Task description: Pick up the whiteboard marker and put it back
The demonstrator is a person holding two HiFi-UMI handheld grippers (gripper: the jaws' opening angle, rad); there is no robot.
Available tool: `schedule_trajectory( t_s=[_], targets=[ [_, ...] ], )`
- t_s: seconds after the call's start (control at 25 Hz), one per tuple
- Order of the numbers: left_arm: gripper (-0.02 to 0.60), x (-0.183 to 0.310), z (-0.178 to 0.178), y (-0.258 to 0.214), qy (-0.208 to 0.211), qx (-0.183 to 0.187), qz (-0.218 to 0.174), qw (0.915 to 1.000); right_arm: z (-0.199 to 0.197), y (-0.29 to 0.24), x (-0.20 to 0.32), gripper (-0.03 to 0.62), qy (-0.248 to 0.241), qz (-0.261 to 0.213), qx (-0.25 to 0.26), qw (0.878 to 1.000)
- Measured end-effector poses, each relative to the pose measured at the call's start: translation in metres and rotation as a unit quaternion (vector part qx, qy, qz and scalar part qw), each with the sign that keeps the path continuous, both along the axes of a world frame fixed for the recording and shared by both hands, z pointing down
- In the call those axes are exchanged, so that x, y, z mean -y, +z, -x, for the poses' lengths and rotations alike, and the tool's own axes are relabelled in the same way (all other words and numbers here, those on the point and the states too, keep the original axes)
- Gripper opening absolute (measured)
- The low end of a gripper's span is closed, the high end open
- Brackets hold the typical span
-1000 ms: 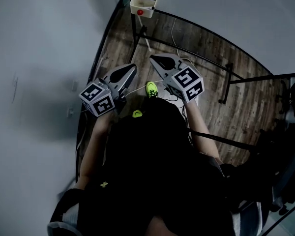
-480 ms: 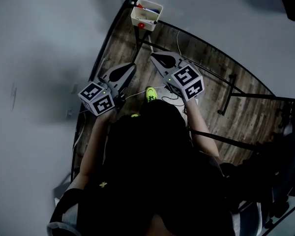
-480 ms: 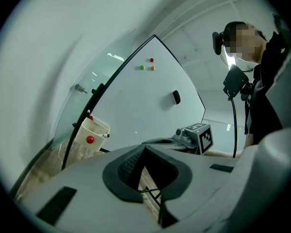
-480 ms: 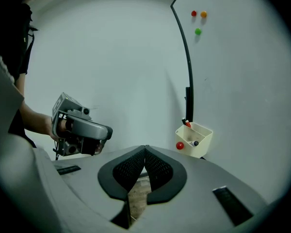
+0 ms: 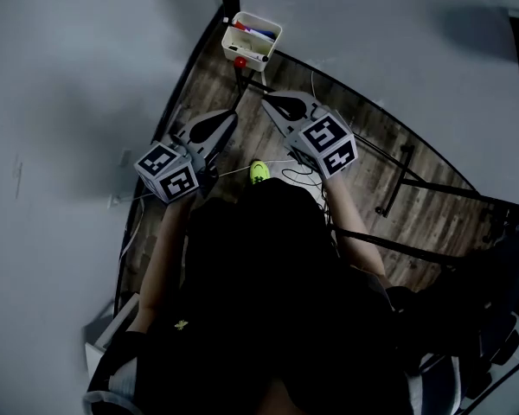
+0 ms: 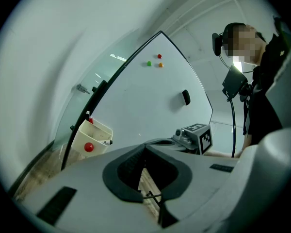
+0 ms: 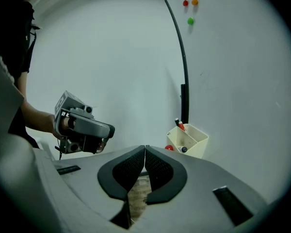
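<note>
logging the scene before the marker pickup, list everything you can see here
whiteboard: one, white, on a stand
stand: one, black, on the floor
tray: one, cream, low at the whiteboard's edge
markers: at least two, red-capped and dark-capped, in the tray
round magnet: one, red, on the tray's front
small magnets: three, red, orange, green, high on the whiteboard
eraser: one, black, on the whiteboard's face
floor: wood planks
shoe: one, neon green, on the floor
left tongs: grey, shut, empty
right tongs: grey, shut, empty
</note>
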State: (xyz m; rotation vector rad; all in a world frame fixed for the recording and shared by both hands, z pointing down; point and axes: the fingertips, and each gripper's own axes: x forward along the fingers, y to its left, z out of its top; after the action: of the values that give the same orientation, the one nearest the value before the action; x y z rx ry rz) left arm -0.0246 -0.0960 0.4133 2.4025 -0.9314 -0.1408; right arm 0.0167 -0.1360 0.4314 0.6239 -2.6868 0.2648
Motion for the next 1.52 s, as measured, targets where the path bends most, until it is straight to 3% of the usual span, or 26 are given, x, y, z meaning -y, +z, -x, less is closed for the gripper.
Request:
schedule_trajectory(
  t_s=[0.64, 1.04, 1.52],
  targets=[
    [0.002, 0.037, 0.0, 0.002, -0.037, 0.01, -0.003, 0.9993, -0.005, 0.014, 0.032, 0.034, -0.042, -0.012, -0.029, 0.999],
    [0.002, 0.043, 0.002, 0.007, -0.027, 0.013, 0.001, 0.9996, 0.001, 0.019, 0.042, 0.077, -0.045, -0.014, -0.052, 0.998],
    [0.003, 0.064, 0.013, 0.016, 0.0, -0.011, 0.016, 0.9998, 0.013, 0.038, 0.068, 0.138, -0.054, -0.047, -0.134, 0.988]
  ],
)
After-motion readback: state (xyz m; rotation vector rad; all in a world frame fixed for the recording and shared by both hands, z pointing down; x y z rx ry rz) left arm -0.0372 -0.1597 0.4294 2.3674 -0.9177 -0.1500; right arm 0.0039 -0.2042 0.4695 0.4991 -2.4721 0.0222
